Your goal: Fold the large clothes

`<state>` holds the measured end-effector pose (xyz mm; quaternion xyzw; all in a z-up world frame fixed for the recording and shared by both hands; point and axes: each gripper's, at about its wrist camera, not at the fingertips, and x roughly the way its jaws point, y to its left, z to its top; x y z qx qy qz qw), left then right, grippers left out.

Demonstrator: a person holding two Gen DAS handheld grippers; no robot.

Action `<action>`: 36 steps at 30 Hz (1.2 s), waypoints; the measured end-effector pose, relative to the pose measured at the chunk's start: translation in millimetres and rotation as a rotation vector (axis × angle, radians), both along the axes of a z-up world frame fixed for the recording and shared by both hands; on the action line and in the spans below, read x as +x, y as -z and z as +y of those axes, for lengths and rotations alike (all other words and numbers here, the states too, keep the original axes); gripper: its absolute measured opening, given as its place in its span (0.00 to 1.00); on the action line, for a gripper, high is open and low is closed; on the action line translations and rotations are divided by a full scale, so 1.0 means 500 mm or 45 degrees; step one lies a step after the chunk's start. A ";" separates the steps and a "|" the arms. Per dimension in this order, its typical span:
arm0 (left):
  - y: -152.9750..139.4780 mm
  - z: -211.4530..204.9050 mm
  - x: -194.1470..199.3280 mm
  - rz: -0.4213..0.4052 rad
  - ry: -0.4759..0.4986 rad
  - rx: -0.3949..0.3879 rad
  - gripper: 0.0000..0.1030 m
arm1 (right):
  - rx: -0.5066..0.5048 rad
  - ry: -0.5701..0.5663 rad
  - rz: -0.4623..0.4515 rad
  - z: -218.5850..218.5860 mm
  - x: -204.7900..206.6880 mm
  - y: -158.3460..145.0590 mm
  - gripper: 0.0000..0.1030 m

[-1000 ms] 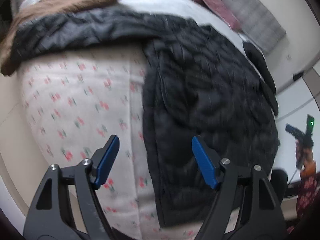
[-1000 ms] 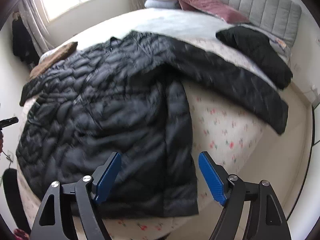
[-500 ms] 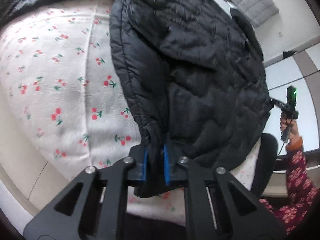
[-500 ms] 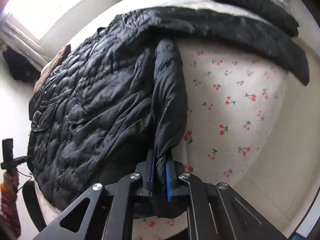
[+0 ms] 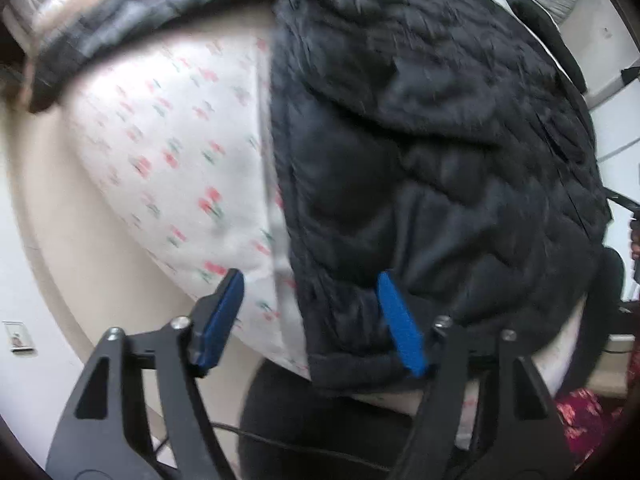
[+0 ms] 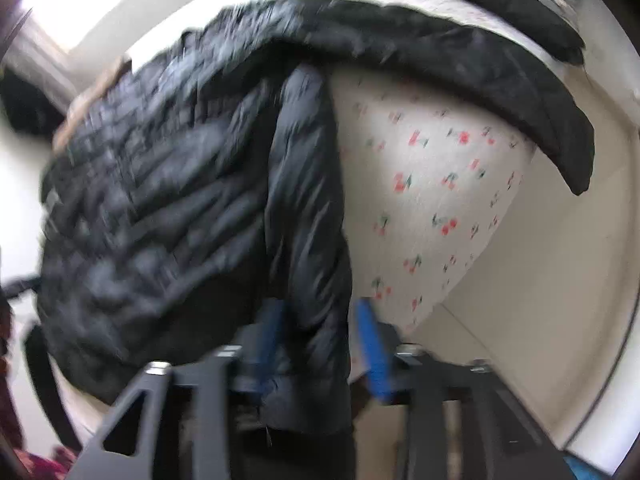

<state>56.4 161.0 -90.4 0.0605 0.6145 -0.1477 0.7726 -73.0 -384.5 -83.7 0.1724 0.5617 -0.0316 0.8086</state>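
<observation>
On the bed [image 5: 168, 152] lies the jacket [image 5: 420, 140], hem at the near edge. Left gripper [image 5: 312, 320] and right gripper [image 6: 320, 344] have just been opening (each still straddles a hem corner, unpinched), likely letting go to regrip for folding.

Left gripper [image 5: 310, 322], black-framed with blue pads, pointing steeply down, jaws just sprung wide apart, black quilted jacket [image 5: 440, 128] hem lying loose between them. Right gripper [image 6: 322, 344], same build, tilted steeply down, blurred, jaws just parted too, jacket fold hanging between the pads.
</observation>
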 end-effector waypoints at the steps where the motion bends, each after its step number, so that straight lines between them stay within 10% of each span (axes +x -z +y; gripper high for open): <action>1: -0.014 -0.003 0.003 -0.024 -0.009 -0.007 0.70 | 0.025 0.042 -0.041 -0.016 -0.001 -0.011 0.70; 10: -0.077 -0.076 0.075 -0.156 -0.033 -0.098 0.80 | 0.399 0.528 -0.342 -0.191 0.044 -0.059 0.71; 18: -0.071 -0.179 0.149 -0.158 -0.028 -0.209 0.81 | 0.683 0.917 -0.363 -0.270 0.117 0.068 0.71; 26: -0.039 -0.278 0.201 -0.154 0.039 -0.244 0.81 | 0.626 1.066 -0.410 -0.351 0.217 0.117 0.65; 28: -0.037 -0.313 0.215 -0.152 0.064 -0.272 0.81 | 0.601 1.111 -0.418 -0.368 0.243 0.119 0.56; 31: -0.043 -0.395 0.240 -0.167 0.150 -0.322 0.81 | 0.504 1.083 -0.400 -0.387 0.291 0.097 0.09; 36: -0.066 -0.577 0.265 -0.243 0.358 -0.397 0.77 | 0.232 0.824 -0.682 -0.382 0.325 -0.069 0.06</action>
